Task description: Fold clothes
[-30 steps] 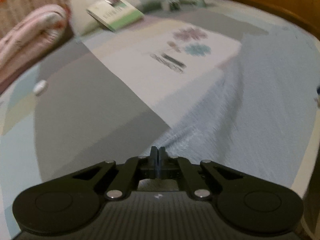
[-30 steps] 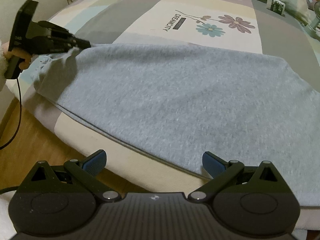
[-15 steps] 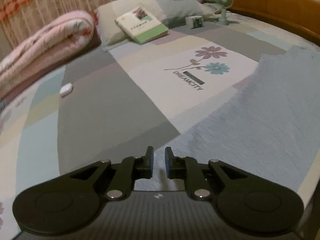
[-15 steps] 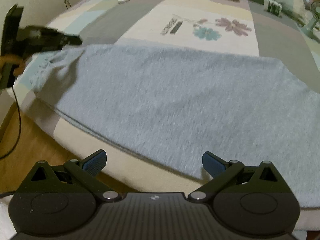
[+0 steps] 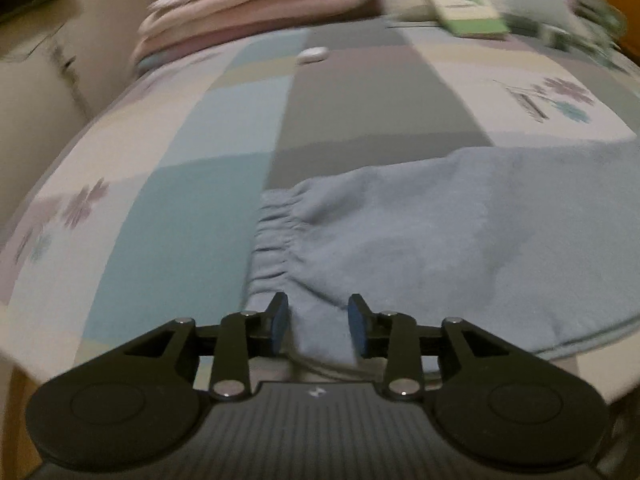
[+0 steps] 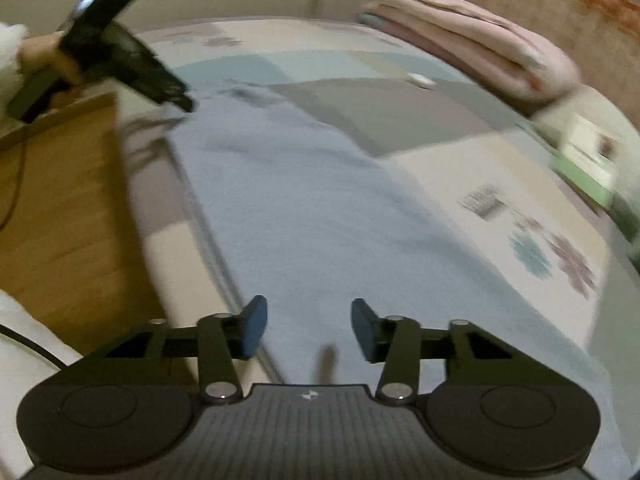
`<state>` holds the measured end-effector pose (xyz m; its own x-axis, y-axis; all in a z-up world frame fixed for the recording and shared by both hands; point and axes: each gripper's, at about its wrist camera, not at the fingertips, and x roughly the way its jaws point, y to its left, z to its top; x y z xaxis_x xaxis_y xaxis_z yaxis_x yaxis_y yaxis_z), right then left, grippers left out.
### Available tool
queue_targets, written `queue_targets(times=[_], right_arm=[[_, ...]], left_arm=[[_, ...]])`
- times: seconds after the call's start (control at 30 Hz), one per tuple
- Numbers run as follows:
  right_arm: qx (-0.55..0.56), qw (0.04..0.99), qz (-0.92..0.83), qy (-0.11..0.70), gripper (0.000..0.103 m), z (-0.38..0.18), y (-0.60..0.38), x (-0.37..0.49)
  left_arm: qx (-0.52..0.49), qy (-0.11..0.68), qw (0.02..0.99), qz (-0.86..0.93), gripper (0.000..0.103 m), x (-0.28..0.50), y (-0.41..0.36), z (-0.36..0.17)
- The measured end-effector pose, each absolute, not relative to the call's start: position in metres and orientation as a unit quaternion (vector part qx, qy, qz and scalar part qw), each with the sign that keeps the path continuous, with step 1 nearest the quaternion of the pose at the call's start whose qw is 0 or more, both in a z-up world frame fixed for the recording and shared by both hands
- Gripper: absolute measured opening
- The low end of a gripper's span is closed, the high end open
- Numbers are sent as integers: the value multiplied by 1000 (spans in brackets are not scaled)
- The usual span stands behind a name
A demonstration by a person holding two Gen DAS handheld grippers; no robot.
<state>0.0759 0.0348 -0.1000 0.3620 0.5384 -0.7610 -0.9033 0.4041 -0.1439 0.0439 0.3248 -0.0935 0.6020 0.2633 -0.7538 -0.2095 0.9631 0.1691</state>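
A blue garment (image 5: 440, 232) lies flat across the bed (image 5: 180, 208), filling each frame's lower centre. The left gripper (image 5: 318, 326) is opening, pads off the elastic hem between them. The right gripper (image 6: 306, 326) is closing over the cloth, not yet pinching.

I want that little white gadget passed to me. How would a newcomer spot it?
On the patchwork bedsheet, look toward the folded pink quilt. Just before it, on the grey stripe, lies the small white gadget, the only white pebble-shaped thing there.

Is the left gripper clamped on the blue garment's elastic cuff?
Apart. Left wrist view: left gripper opening, pads clear of the cuff.
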Motion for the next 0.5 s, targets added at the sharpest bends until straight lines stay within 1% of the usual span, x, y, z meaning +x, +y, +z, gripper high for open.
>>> queue_targets(times=[0.03,0.07,0.1,0.17,0.2,0.27,0.43,0.5], right_arm=[[-289,768,476,317,44,-101,42,75],[-293,762,484,315,39,-102,49,74],[-296,756,491,315,33,-103,56,74],[-305,745,501,317,25,-107,66,74],[-311,741,502,319,24,-110,70,72],[-319,738,500,322,23,-114,75,71],[-330,729,506,323,23,-119,74,64],[-343,732,494,322,22,-124,75,65]], left_arm=[[20,425,894,140,35,44,328,-94],[9,423,895,145,36,46,331,-94],[2,421,895,145,40,49,332,-94],[-3,424,894,145,42,55,332,-97],[-3,428,892,147,42,58,332,-100],[7,438,886,154,43,62,331,-106],[3,438,885,158,48,57,333,-110],[3,438,885,159,48,56,333,-111]])
